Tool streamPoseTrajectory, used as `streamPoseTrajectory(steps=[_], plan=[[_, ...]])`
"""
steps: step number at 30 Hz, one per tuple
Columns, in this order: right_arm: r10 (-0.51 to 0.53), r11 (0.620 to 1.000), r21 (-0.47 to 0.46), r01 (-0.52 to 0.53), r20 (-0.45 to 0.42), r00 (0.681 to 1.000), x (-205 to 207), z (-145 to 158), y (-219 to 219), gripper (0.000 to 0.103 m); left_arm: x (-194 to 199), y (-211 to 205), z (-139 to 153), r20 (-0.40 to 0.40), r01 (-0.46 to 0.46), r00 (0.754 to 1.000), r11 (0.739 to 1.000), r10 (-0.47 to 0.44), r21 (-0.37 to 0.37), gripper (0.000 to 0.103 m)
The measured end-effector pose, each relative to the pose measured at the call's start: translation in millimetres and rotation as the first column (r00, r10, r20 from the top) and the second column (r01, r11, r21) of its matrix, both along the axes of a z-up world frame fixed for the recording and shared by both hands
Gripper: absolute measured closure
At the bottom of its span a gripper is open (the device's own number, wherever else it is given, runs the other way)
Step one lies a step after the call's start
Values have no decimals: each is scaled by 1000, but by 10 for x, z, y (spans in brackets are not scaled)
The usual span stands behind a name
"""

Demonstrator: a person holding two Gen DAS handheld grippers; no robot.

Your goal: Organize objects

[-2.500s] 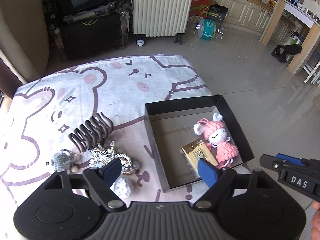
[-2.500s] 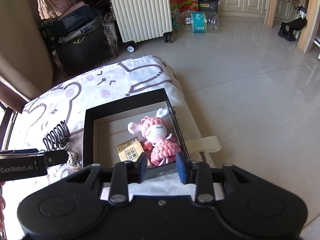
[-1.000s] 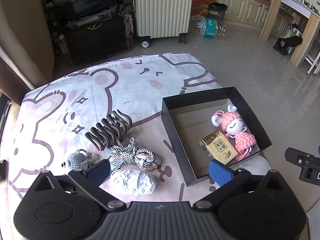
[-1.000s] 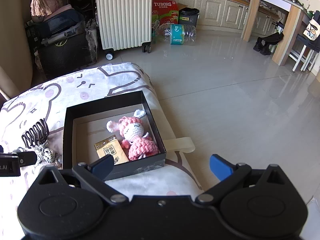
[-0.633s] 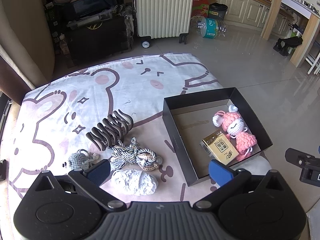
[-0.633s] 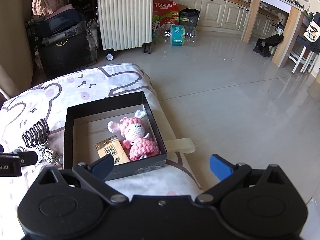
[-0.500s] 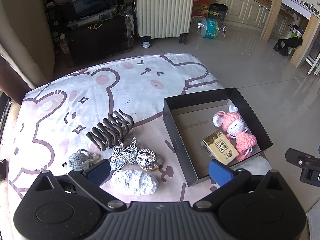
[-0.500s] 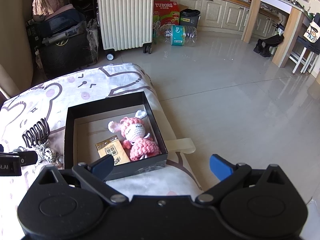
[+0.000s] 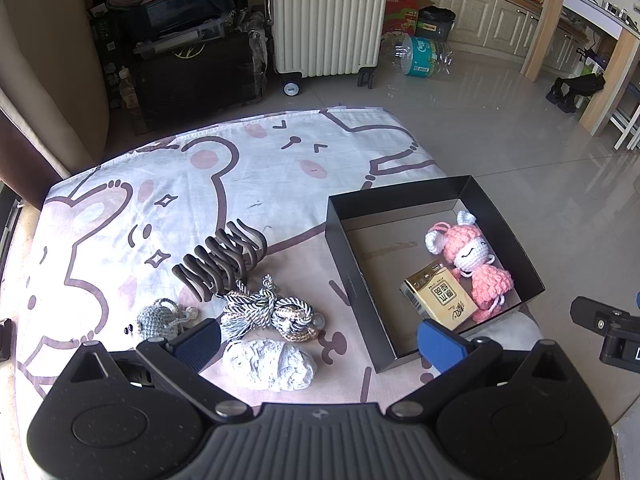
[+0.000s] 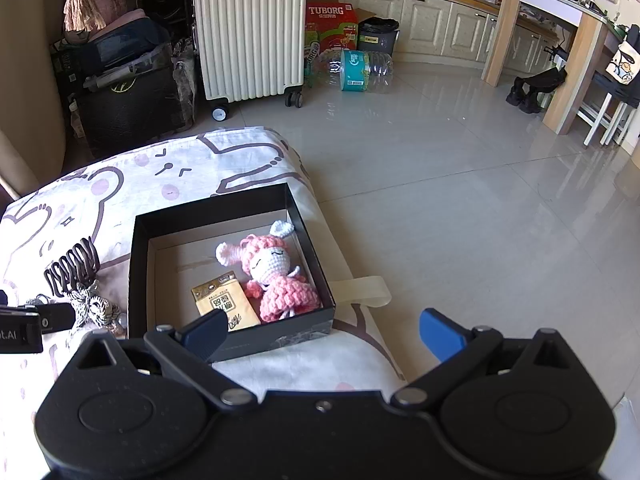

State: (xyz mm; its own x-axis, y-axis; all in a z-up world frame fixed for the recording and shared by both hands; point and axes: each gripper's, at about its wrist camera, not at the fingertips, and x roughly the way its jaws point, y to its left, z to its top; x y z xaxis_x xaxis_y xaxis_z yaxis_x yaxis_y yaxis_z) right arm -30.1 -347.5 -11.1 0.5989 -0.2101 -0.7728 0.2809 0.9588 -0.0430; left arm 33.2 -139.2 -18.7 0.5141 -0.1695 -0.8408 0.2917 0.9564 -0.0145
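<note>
Clutter awaiting sorting is grouped left of the black box (image 9: 432, 276) on a bear-print bed cover (image 9: 168, 184): a brown hair claw (image 9: 222, 262), grey crochet mouse (image 9: 160, 322), striped cord bundle (image 9: 264, 312) and white knit piece (image 9: 270, 364). Already boxed are a pink crochet doll (image 10: 276, 276) and gold carton (image 10: 226, 304). Both the left gripper (image 9: 318, 346) and right gripper (image 10: 322, 336) are held spread wide and empty, probably readied for the next pick.

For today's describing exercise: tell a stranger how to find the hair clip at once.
Start at the black box on the bear sheet. Left of it lies a cluster of small things. The hair clip is farthest back, the only hard one: dark brown, with curved interlocking teeth.
</note>
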Motion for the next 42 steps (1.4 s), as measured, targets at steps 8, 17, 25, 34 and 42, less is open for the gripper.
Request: streamPoseTrajectory(steps=[8, 17, 25, 34, 42], plan=[[-3, 1000, -2, 3, 1, 1000, -7, 7, 5, 0, 3, 22, 6, 1, -3, 1000, 1000, 3, 1, 0], [23, 1000, 0, -23, -6, 1000, 53, 11, 173, 0, 16, 278, 32, 4, -47, 999, 999, 47, 5, 0], [79, 997, 4, -79, -9, 997, 124, 36, 446, 0, 6, 604, 66, 10, -106, 994, 994, 105, 6, 0], [154, 988, 21, -154, -16, 988, 203, 35, 773, 0, -22, 944, 95, 14, -167, 986, 986, 167, 20, 0], [221, 975, 34, -220, -16, 975, 262, 25, 1054, 0, -72, 1204, 114, 24, -208, 978, 978, 207, 36, 0]])
